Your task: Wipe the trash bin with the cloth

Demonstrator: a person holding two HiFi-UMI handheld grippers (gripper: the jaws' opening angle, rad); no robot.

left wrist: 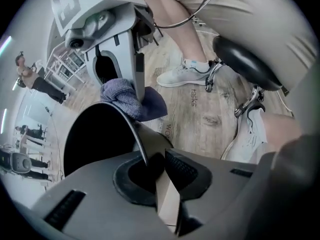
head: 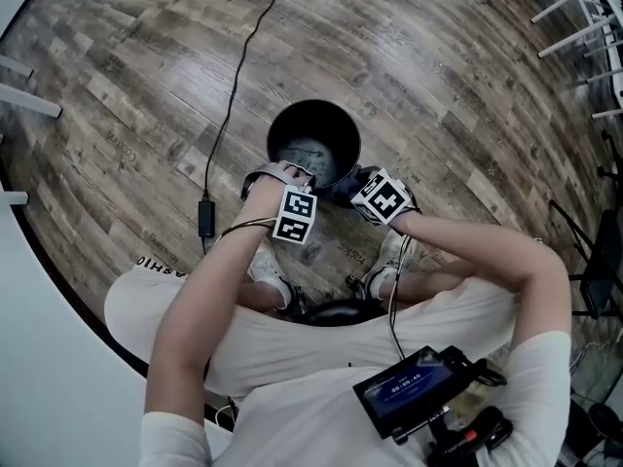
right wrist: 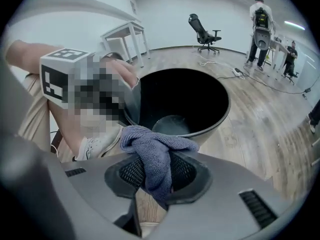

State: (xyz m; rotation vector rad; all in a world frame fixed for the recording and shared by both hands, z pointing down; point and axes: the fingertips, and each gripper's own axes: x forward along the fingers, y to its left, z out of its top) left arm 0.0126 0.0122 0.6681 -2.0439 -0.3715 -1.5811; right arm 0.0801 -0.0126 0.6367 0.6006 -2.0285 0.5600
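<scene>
The left tongs (left wrist: 155, 171) are closed on the bin (left wrist: 125, 121): its thin rim wall runs down between the two pads, which pinch it on the side nearest the person. The right tongs (right wrist: 155, 176) are clamped on a blue-grey cloth (right wrist: 157, 149). Its bunched top bulges above the pads and a tail hangs below them.

In the left gripper view the cloth sits right at the bin's rim, a fold draped to the outside; whether it presses on the rim I cannot tell.

Both tongs point steeply down. The left hand (head: 271, 178) is at the near-left rim, wrist bent, and the forearm comes up from the lower left. The right hand (head: 397, 217) is just beside the near-right rim. Its forearm slants inward from an elbow stuck far out to the right.

The bin is black and round, open and upright. It stands on the wood floor (head: 438, 95) just ahead of the person's shoes (head: 268, 266). The person sits on a black stool (head: 336, 311). A black cable (head: 238, 66) trails across the floor left of the bin.
</scene>
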